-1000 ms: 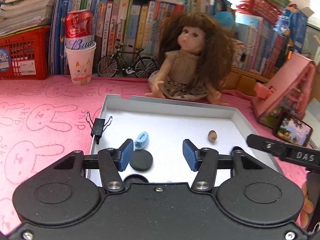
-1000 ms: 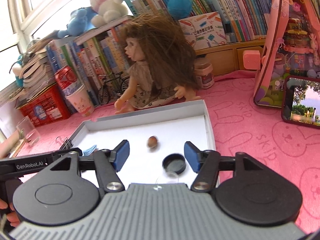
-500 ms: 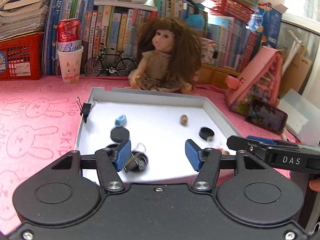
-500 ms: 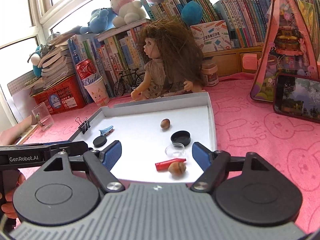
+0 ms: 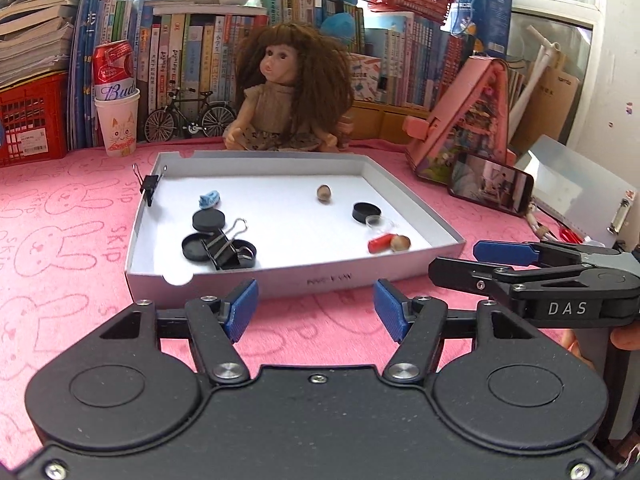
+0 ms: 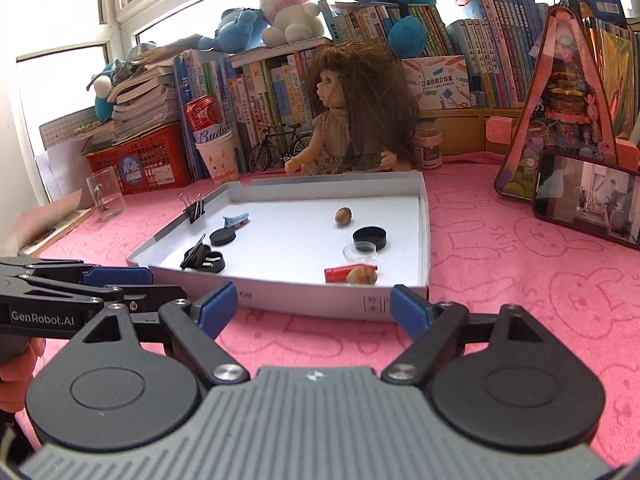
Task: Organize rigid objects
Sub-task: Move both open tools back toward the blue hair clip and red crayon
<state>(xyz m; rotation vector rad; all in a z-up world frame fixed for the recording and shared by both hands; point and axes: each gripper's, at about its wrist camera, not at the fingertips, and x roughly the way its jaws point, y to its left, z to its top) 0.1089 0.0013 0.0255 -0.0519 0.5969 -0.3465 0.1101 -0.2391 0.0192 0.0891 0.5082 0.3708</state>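
Observation:
A shallow white tray [image 5: 292, 280] [image 6: 423, 236] lies on the pink cloth. In it are a black binder clip [image 5: 222, 248] on a black lid, a black disc [image 5: 209, 220], a blue hair clip [image 5: 209, 200], a nut [image 5: 324, 193], a black cap [image 5: 366, 211], a clear lid [image 6: 360, 254], and a red tube [image 5: 379, 242] beside a second nut [image 5: 400, 243]. Another binder clip [image 5: 150, 184] grips the tray's left wall. My left gripper [image 5: 316, 312] is open and empty, in front of the tray. My right gripper [image 6: 314, 308] is open and empty, also in front.
A doll [image 5: 288, 92] sits behind the tray. A can in a paper cup [image 5: 116, 112], a model bicycle [image 5: 190, 118], books and a red basket [image 5: 28, 124] line the back. A pink toy house [image 5: 472, 120] and a phone [image 5: 492, 190] stand right. A glass [image 6: 105, 194] stands left.
Both grippers have pulled back from over the tray to in front of its near wall. The binder clip and lids that were between the left fingers now lie in the tray.

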